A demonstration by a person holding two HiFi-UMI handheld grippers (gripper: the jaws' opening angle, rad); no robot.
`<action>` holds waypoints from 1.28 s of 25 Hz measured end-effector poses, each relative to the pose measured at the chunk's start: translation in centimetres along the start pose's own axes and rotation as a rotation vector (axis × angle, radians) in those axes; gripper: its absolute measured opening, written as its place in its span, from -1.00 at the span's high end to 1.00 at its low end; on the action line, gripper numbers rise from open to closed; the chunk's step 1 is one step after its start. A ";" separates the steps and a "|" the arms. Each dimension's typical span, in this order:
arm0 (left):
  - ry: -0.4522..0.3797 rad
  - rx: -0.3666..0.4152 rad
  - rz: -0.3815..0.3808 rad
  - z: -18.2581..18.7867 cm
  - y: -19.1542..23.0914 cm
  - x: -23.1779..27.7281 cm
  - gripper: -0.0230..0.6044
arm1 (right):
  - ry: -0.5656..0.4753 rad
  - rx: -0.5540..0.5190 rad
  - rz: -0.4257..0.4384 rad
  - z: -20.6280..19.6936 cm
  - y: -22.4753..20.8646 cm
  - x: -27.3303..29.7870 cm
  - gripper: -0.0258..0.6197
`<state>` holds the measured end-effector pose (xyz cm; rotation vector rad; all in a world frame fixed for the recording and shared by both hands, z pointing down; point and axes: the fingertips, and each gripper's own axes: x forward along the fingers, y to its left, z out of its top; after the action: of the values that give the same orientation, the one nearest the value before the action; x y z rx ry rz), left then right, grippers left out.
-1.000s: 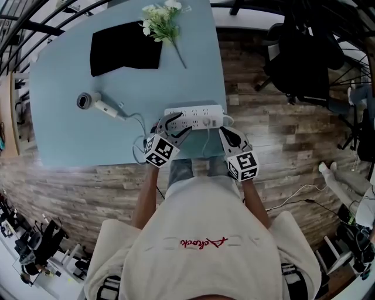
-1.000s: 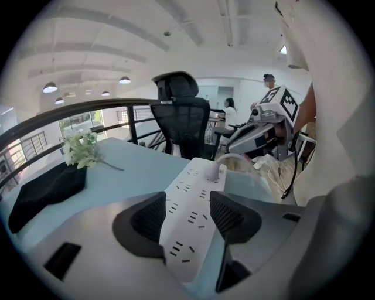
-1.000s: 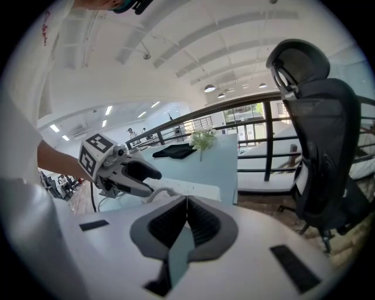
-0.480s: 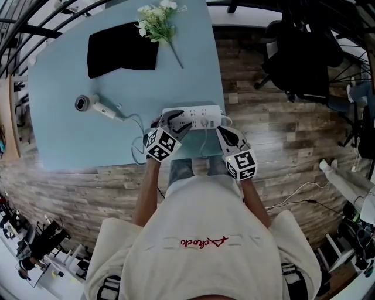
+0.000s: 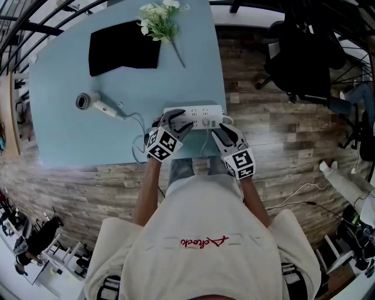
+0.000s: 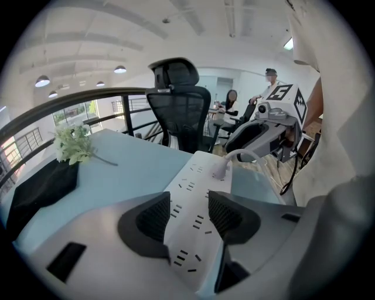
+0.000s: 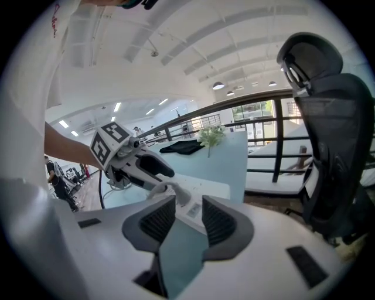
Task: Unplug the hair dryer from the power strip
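A white power strip (image 5: 196, 111) lies near the front right edge of the light blue table (image 5: 70, 135). A white plug (image 5: 206, 122) sits in its right part, and its cord (image 5: 136, 120) runs left to the grey hair dryer (image 5: 88, 101). My left gripper (image 5: 177, 122) straddles the strip's left end; in the left gripper view (image 6: 190, 214) the pads press on both sides of the strip (image 6: 193, 199), with the plug (image 6: 221, 170) farther along. My right gripper (image 5: 222, 126) hovers at the strip's right end. Its jaws have just been opening and nothing is between them (image 7: 181, 220); the plug (image 7: 179, 199) lies just beyond.
A black cloth (image 5: 125, 48) and a sprig of white flowers (image 5: 159, 17) lie at the table's far side. A black office chair (image 5: 304, 53) stands on the wooden floor to the right. A white cable (image 5: 293, 196) runs across the floor.
The right gripper's jaws stand wider apart than before, and it has edged slightly toward the strip's right end. The left gripper stays on the strip.
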<state>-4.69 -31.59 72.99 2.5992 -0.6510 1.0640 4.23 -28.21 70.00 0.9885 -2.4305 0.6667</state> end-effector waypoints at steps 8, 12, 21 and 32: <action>-0.001 0.002 -0.004 0.0 0.0 -0.1 0.26 | 0.089 -0.302 0.031 -0.9 0.6 1.0 0.51; -0.001 0.001 -0.004 0.1 -0.1 0.0 0.26 | 0.112 -0.449 0.066 -0.6 1.1 2.0 0.49; 0.001 0.004 -0.006 0.0 -0.1 0.0 0.26 | 0.080 -0.418 0.076 0.6 1.3 3.3 0.49; 0.004 0.005 -0.010 0.0 0.0 0.0 0.26 | 0.127 -0.411 0.099 0.2 1.5 4.2 0.49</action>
<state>-4.70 -31.56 72.99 2.6016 -0.6348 1.0690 0.37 -29.52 71.74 0.6447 -2.3801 0.2326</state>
